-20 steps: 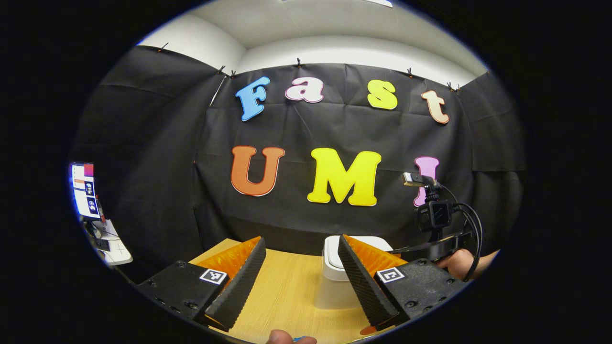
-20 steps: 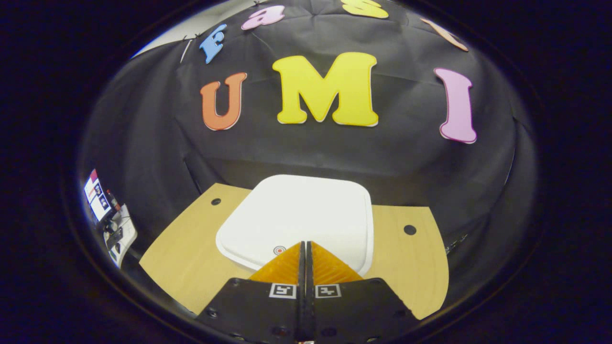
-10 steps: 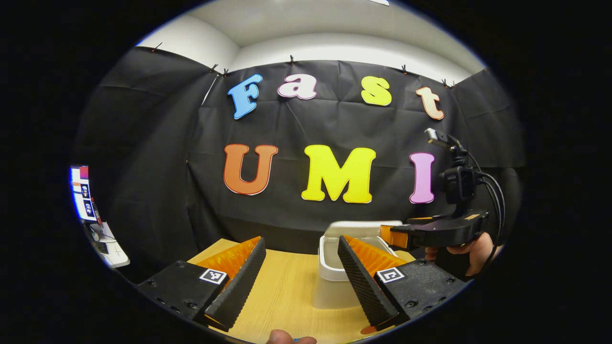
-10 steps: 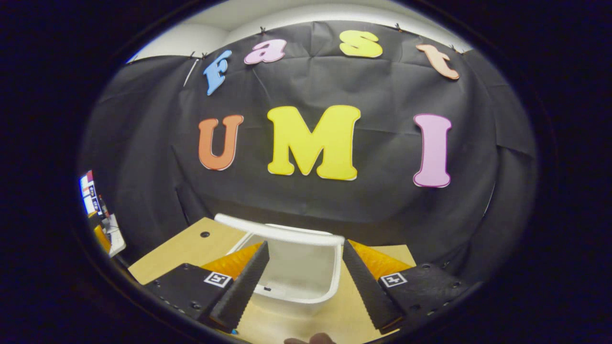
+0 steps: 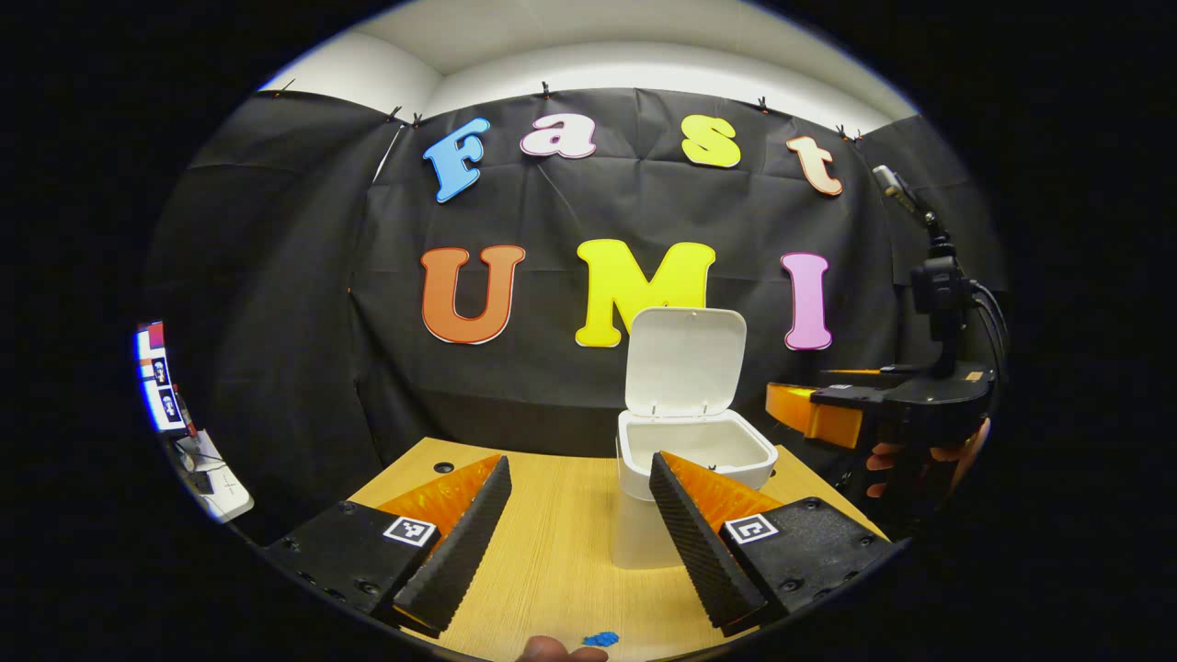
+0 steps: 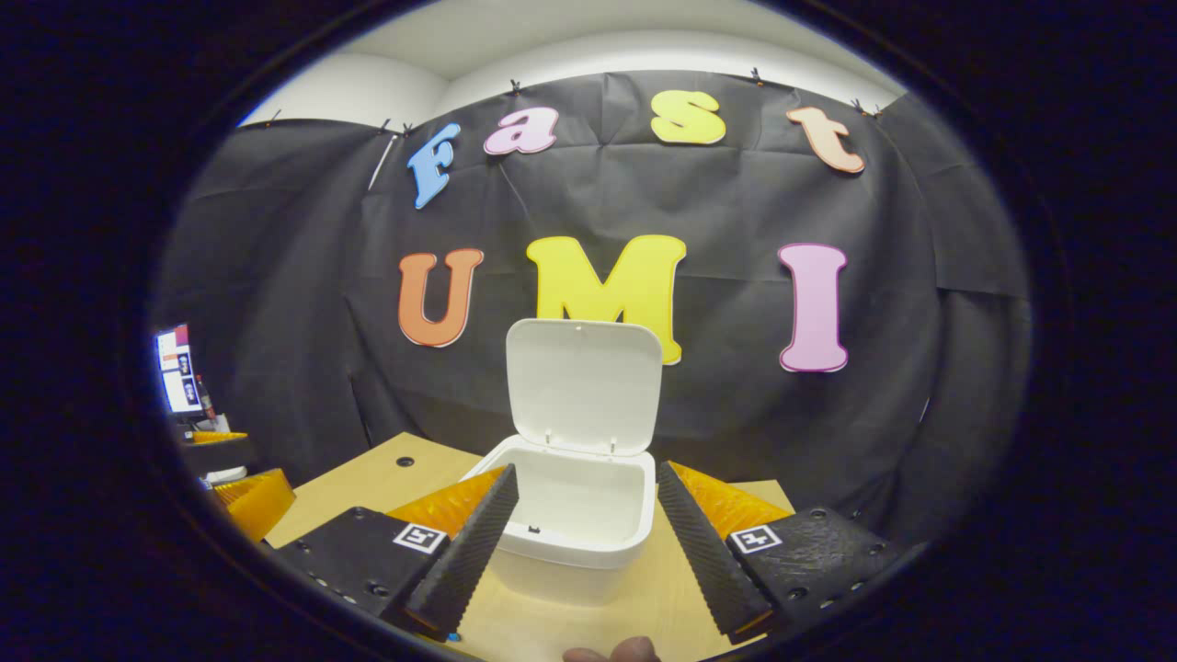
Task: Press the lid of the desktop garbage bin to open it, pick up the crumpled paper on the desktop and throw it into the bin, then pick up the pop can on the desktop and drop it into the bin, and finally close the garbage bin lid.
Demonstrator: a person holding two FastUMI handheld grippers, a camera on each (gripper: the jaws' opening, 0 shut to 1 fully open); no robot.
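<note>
Garbage bin (image 6: 570, 542): smooth white plastic, rounded-square body, standing on wood-grain desk (image 5: 552, 561) just ahead of right tongs (image 6: 587, 542), partly between its ribbed wedge fingers. Lid (image 6: 584, 386) standing upright, hinged at far rim. Right tongs gaping wide, gripping nothing. Left tongs (image 5: 579, 538) likewise spread wide, empty; bin sitting ahead, toward its right finger.
</note>
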